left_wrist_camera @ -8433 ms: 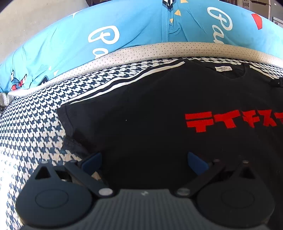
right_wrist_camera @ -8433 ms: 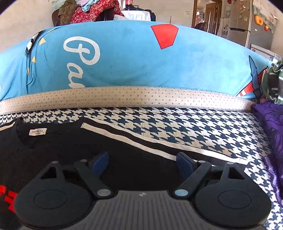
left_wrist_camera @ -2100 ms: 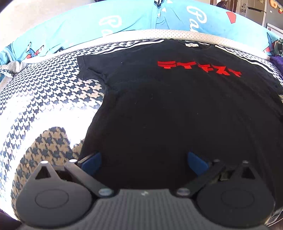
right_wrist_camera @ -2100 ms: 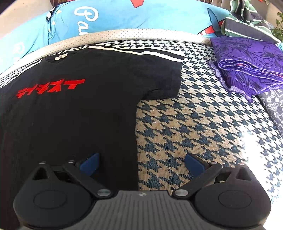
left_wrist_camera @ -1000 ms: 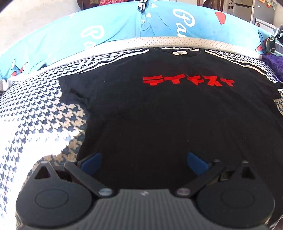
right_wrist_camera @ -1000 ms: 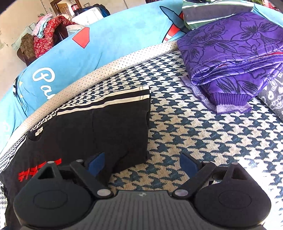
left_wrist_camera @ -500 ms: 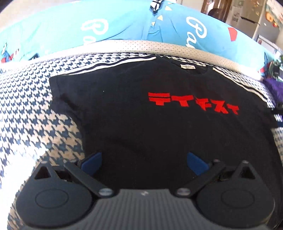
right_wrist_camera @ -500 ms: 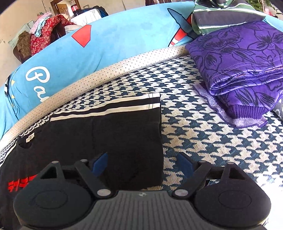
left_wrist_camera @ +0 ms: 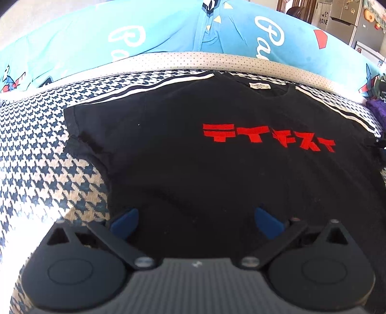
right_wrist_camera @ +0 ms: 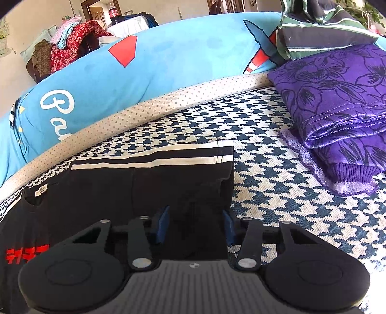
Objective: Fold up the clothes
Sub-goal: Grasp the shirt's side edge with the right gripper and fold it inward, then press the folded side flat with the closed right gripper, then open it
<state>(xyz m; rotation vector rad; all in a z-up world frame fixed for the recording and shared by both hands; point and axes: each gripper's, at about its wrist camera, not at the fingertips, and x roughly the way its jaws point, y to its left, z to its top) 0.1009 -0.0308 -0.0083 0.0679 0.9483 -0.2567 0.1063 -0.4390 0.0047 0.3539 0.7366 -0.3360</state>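
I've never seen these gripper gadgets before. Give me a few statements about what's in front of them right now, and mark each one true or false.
1. The black T-shirt lies spread flat with red lettering facing up. True.
2. The left gripper is clamped shut. False: its jaws stand wide apart.
3. The shirt's sleeve sits between the right gripper's fingers. True.
4. The purple garment lies on top of the black shirt. False: it lies apart, folded, on the houndstooth cover.

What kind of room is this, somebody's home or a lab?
Most likely a home living room. A black T-shirt lies spread on a houndstooth-covered sofa seat with blue printed cushions behind; folded clothes are stacked beside it, and a fridge stands in the background.
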